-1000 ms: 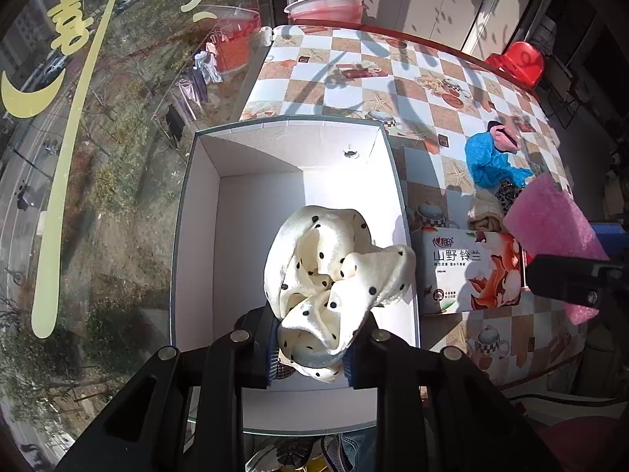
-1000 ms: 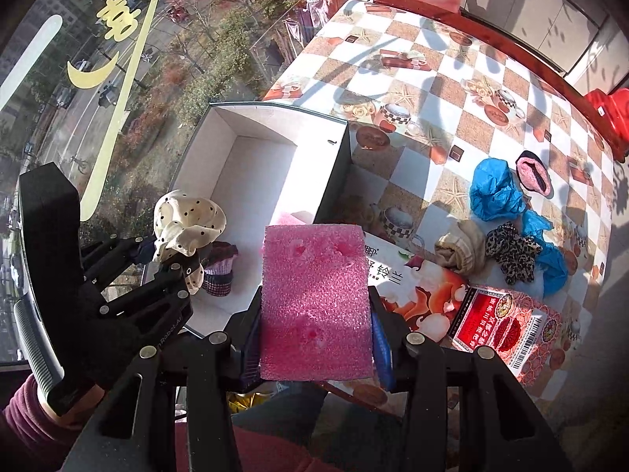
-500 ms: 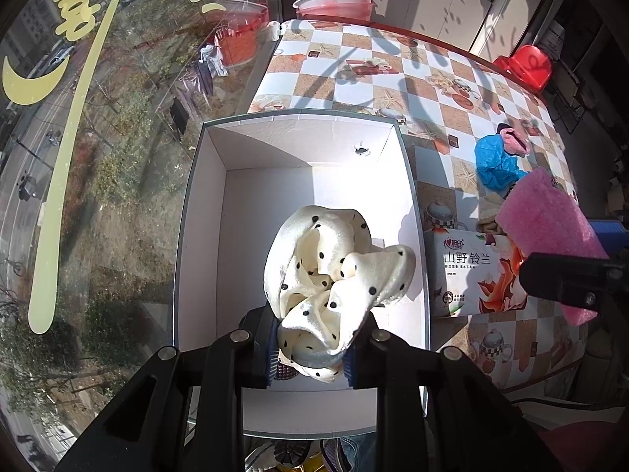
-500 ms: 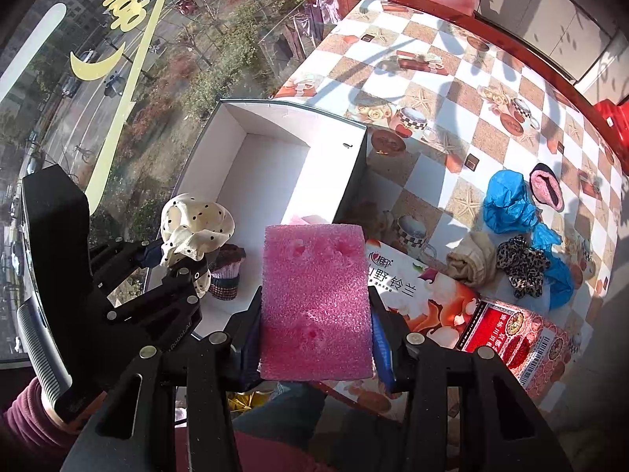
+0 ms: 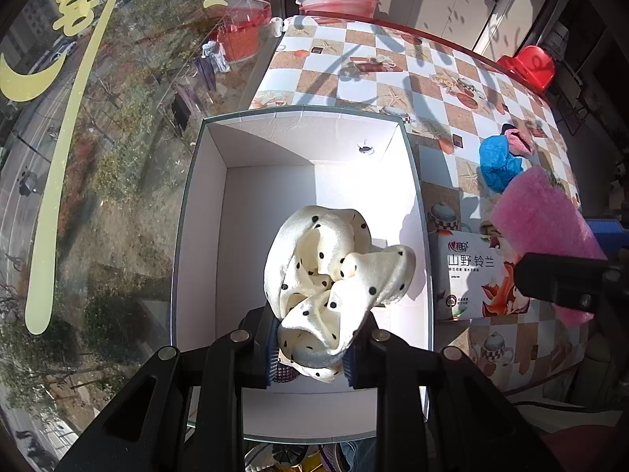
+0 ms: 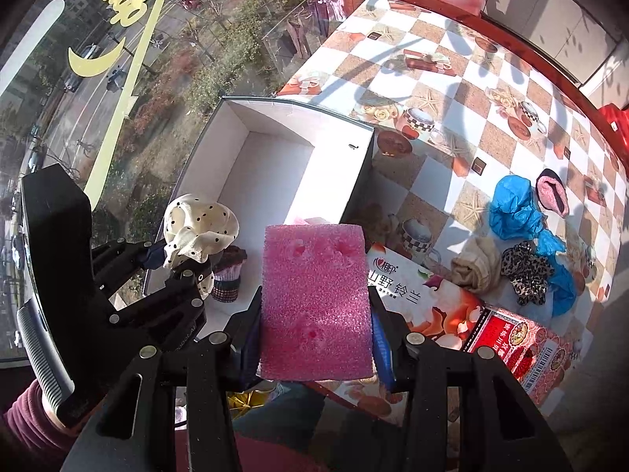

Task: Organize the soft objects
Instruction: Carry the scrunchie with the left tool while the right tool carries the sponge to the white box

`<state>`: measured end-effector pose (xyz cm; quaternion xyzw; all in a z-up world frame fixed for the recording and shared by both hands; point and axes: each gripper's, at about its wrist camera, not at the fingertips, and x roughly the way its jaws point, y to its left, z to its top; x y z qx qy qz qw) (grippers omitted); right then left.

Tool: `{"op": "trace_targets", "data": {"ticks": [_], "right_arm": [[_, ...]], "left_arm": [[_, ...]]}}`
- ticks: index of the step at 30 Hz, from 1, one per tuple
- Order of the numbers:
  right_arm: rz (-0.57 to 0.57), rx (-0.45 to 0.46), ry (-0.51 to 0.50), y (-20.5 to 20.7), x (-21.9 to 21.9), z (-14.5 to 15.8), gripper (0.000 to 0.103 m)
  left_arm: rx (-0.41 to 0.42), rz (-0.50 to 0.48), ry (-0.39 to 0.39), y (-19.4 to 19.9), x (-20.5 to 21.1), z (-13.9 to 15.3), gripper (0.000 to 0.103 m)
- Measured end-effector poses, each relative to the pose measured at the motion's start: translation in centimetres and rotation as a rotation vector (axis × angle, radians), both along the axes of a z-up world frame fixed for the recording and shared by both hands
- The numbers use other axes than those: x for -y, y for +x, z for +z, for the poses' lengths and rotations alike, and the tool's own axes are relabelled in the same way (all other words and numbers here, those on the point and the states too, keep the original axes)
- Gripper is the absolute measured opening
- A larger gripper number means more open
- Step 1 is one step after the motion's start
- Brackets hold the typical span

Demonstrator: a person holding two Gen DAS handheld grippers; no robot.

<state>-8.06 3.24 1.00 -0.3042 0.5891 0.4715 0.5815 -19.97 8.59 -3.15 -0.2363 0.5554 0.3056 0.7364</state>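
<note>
The cream cloth with black dots hangs bunched above the near end of the white box, pinched at its lower folds by the left gripper, whose jaws are closed narrowly on it. Most of the cloth stands free above the fingers, so in my judgement it could unfold or slide out to one side when the jaws open, and a loose corner could catch on a finger and be pulled back out of the box. Under it, on the box floor at the near end, sits a small dark patterned bundle; the cloth may land on top of it and make a heap instead of lying flat. To the right of the box, the pink foam sponge is held flat between the jaws of the right gripper, which are set wide and closed on its two long sides. The sponge is above the printed tissue carton that lies just beside the right wall of the box. The two grippers are close to each other, and if both go into the box together they may collide, or the sponge may strike the wall. The other soft things, a blue cloth, a beige one and a leopard one, lie well to the right of the box on the checked table.
</note>
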Motion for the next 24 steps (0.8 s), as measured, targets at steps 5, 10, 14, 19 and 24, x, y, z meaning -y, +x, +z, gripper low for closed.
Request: {"op": "trace_targets", "data": {"ticks": [5,10,14,19,24], "right_arm": [[-0.005,0.000,0.006,0.3,-0.2,-0.1,0.048],[-0.012,-0.007,0.011,0.7,-0.7,-0.4,0.048],[-0.001,-0.012,0.015,0.8,-1.7,-0.4,0.048],[0.030,-0.008,0.022,0.4,-3.4,-0.3,0.048],[0.054,-0.012,0.018,-0.2,-4.8,-0.7,0.048]], "left_arm": [[-0.002,0.003,0.006,0.1,-0.3,-0.1,0.028],[-0.005,0.026,0.003,0.1,-0.9,-0.3,0.028],[-0.008,0.046,0.001,0.0,-1.5,-0.6,0.028],[-0.020,0.079,-0.013,-0.3,-2.1,-1.2,0.028],[-0.026,0.104,-0.026,-0.6,-2.6,-1.8,0.028]]}}
